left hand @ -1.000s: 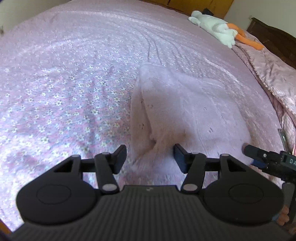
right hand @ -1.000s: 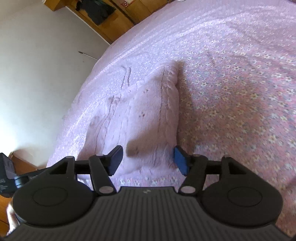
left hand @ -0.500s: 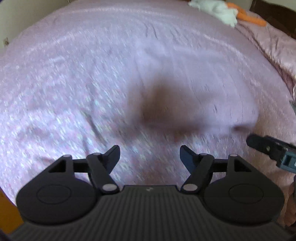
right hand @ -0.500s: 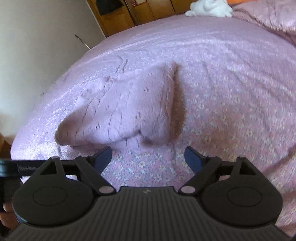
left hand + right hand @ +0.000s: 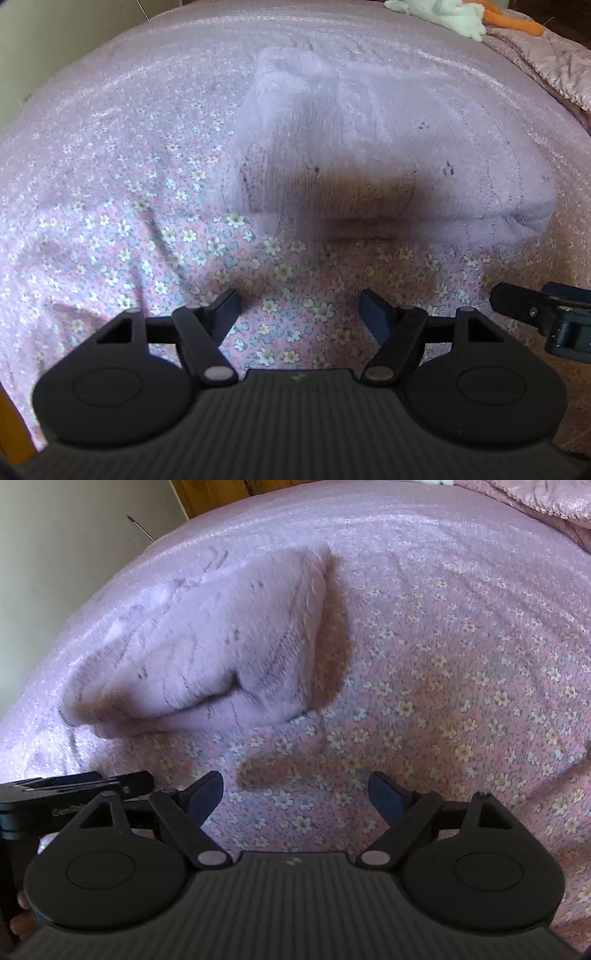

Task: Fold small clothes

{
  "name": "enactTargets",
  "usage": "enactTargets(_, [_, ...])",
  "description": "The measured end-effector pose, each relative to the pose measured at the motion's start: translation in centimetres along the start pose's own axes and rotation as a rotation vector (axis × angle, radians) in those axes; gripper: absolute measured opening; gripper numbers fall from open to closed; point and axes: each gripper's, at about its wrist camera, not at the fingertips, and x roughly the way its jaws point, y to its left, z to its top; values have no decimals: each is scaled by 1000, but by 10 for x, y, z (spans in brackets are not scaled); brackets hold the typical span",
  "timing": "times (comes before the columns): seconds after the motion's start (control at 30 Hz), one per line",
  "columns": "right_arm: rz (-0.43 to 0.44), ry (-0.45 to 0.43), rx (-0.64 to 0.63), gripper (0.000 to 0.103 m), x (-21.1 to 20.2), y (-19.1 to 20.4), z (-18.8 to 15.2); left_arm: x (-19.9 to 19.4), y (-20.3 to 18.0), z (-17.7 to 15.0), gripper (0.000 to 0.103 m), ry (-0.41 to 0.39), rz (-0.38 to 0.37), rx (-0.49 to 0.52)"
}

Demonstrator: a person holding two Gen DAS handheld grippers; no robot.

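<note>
A folded lilac knit garment (image 5: pixel 388 155) lies on the flowered pink bedspread (image 5: pixel 129 221), its thick folded edge facing me. My left gripper (image 5: pixel 299 310) hovers open over bare bedspread just short of that edge, with nothing between its fingers. In the right wrist view the garment (image 5: pixel 207 646) sits up and to the left. My right gripper (image 5: pixel 295 794) is clear of it, its jaws still opening, and only bedspread (image 5: pixel 461 686) shows between them. Each gripper shows in the other's view: the right gripper's tip (image 5: pixel 535 317) at the right edge, the left gripper's tip (image 5: pixel 74 794) at the left edge.
A white plush toy (image 5: pixel 450 16) with orange parts lies at the far end of the bed. A rumpled pink quilt (image 5: pixel 546 62) is piled at the far right. A pale wall (image 5: pixel 55 554) and wooden furniture (image 5: pixel 210 494) border the bed's left side.
Both grippers backed away from the garment's near edge and their jaws widened. The garment, earlier between the fingers, now lies free on the bedspread.
</note>
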Motion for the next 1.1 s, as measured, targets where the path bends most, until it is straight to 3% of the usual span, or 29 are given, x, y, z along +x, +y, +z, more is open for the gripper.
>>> enactTargets(0.2, [-20, 4, -50, 99, 6, 8, -3, 4, 1, -4, 87, 2, 25, -15])
enactTargets(1.1, [-39, 5, -89, 103, 11, 15, -5, 1, -4, -9, 89, -5, 31, 12])
